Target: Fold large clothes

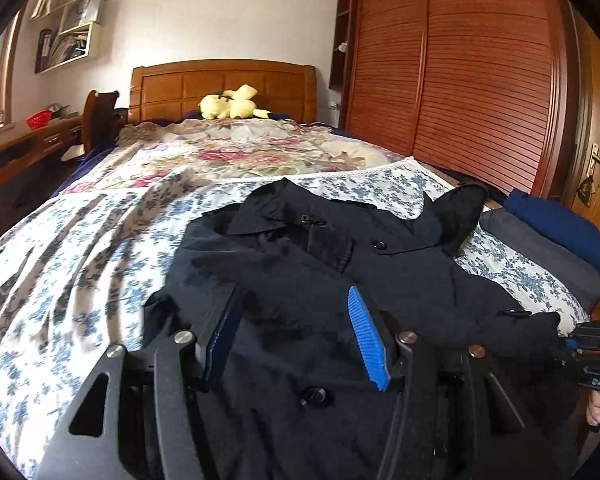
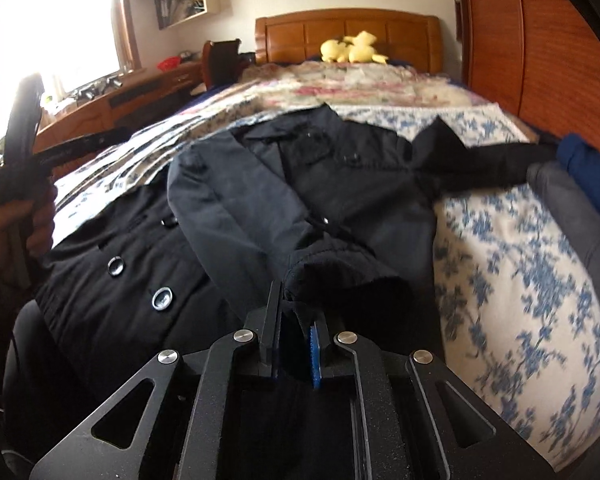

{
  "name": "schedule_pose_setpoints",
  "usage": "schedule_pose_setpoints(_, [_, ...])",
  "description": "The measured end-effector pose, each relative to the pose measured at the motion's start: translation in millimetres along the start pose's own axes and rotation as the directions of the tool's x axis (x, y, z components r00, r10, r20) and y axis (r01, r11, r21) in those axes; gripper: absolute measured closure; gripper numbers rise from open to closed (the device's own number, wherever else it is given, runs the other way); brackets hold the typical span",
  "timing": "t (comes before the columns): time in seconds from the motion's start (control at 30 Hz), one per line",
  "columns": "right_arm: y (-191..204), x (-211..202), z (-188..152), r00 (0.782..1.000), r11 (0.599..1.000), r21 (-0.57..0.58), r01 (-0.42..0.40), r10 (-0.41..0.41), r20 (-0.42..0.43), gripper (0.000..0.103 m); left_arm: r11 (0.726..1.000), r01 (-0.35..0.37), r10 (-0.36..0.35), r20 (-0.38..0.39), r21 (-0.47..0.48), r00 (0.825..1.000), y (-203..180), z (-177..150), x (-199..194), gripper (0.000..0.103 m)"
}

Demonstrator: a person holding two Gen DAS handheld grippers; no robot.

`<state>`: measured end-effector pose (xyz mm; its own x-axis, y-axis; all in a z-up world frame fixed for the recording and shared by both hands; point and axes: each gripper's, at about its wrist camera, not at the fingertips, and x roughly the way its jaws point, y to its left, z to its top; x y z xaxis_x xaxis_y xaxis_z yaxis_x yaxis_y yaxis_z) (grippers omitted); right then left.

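Already we have one sleeve (image 2: 236, 208) laid across the black coat (image 1: 319, 280) on the bed (image 1: 80, 240); our right claw (image 2: 296, 344) seems clamped on its cuff, our left claw (image 1: 294, 332) gapes above the coat. The other sleeve and body folds remain.

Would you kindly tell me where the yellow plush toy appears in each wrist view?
Left wrist: the plush toy lies top centre, left of the middle, against the headboard.
Right wrist: the plush toy lies top centre, right of the middle.
Shared landmark: the headboard behind it in both views.
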<state>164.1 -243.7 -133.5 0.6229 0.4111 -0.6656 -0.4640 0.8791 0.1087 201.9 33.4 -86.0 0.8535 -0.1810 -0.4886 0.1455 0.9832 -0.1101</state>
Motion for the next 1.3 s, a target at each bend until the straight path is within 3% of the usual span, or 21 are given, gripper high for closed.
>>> schedule_pose_setpoints(0.03, [-0.8,-0.3,-0.8,1.000,1.000,0.005,0.005,-0.005,-0.008,0.088,1.000,0.005,-0.005,-0.001,0.005,1.000,-2.4,-0.7,5.3,0.049])
schedule_pose_setpoints(0.17, [-7.7,-13.3,0.5,1.000,0.999,0.018,0.028,-0.028,0.009,0.050,1.000,0.017,-0.017,-0.016,0.015,1.000,-9.7,-5.5,26.2,0.049])
schedule_pose_setpoints(0.2, [-9.8,-16.9,1.6,0.999,0.999,0.017,0.036,-0.037,0.019,0.047,1.000,0.021,-0.021,-0.021,0.017,1.000,-10.7,-8.2,31.0,0.049])
schedule_pose_setpoints(0.4, [-20.3,-31.2,16.3,0.995,0.998,0.023,0.057,-0.058,0.081,0.047,0.999,0.028,-0.027,-0.046,0.032,0.999,-13.4,-20.8,46.8,0.049])
schedule_pose_setpoints(0.6, [-7.8,-2.7,38.2,0.998,0.999,-0.031,0.028,-0.027,0.054,0.049,0.999,0.040,-0.039,-0.029,0.034,0.999,-16.4,-24.1,42.1,0.049])
schedule_pose_setpoints(0.73, [0.9,28.5,37.9,1.000,0.999,-0.053,0.001,-0.002,-0.019,0.054,0.998,0.043,-0.043,-0.017,0.038,0.999,-17.1,-25.5,39.9,0.049])
schedule_pose_setpoints(0.9, [-8.5,67.3,11.8,0.989,0.999,-0.046,0.011,-0.018,-0.149,0.057,0.998,0.054,-0.053,-0.014,0.021,0.998,-14.6,-24.9,38.3,0.049])
schedule_pose_setpoints(1.13, [-9.4,58.4,12.9,0.990,0.999,-0.031,0.014,-0.018,-0.137,0.057,0.999,0.047,-0.047,0.005,0.019,0.999,-14.0,-23.1,31.1,0.049])
schedule_pose_setpoints(1.3, [-14.4,29.3,35.9,0.997,0.999,-0.025,0.046,-0.047,-0.058,0.054,0.999,0.039,-0.039,0.018,0.018,0.999,-12.0,-22.5,25.3,0.049])
